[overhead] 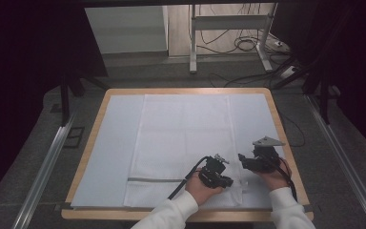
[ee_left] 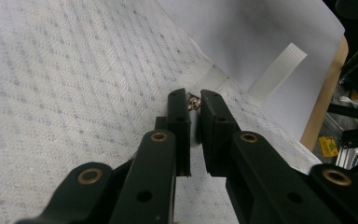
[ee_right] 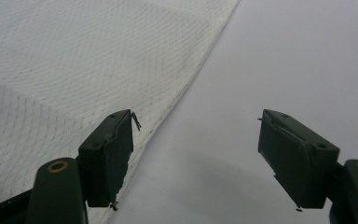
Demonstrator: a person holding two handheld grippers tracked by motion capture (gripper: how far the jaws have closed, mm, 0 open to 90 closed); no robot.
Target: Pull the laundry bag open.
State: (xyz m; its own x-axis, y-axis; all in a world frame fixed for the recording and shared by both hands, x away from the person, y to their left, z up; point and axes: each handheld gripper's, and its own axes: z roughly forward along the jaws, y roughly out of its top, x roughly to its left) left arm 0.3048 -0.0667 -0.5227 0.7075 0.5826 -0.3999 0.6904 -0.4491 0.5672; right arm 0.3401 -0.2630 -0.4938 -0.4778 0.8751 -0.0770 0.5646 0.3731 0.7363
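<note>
1. On the table [overhead: 100, 110], a pale sheet [overhead: 110, 143] covers the top, and a white woven cloth [overhead: 181, 138] lies flat on it with a grey stripe [overhead: 155, 180] near its near edge.
2. Near the cloth's near right corner, the left gripper [overhead: 228, 182] rests low on the fabric, held by the left hand [overhead: 201, 187] in a white sleeve [overhead: 169, 214].
3. From the left gripper view, its jaws stand almost together, with a small metal piece [ee_left: 194, 101], seemingly a zipper pull, between the tips; whether the pads press on it I cannot tell.
4. That piece sits at the cloth's hem [ee_left: 212, 77], beside a ribbed white strip [ee_left: 277, 72] lying on the sheet.
5. Just right of the cloth's edge, the right gripper [overhead: 241, 158] sits in the right hand [overhead: 274, 175].
6. From the right gripper view, its jaws are wide apart and hold nothing; the left jaw is over the cloth's edge [ee_right: 186, 88], the right one over bare sheet.
</note>
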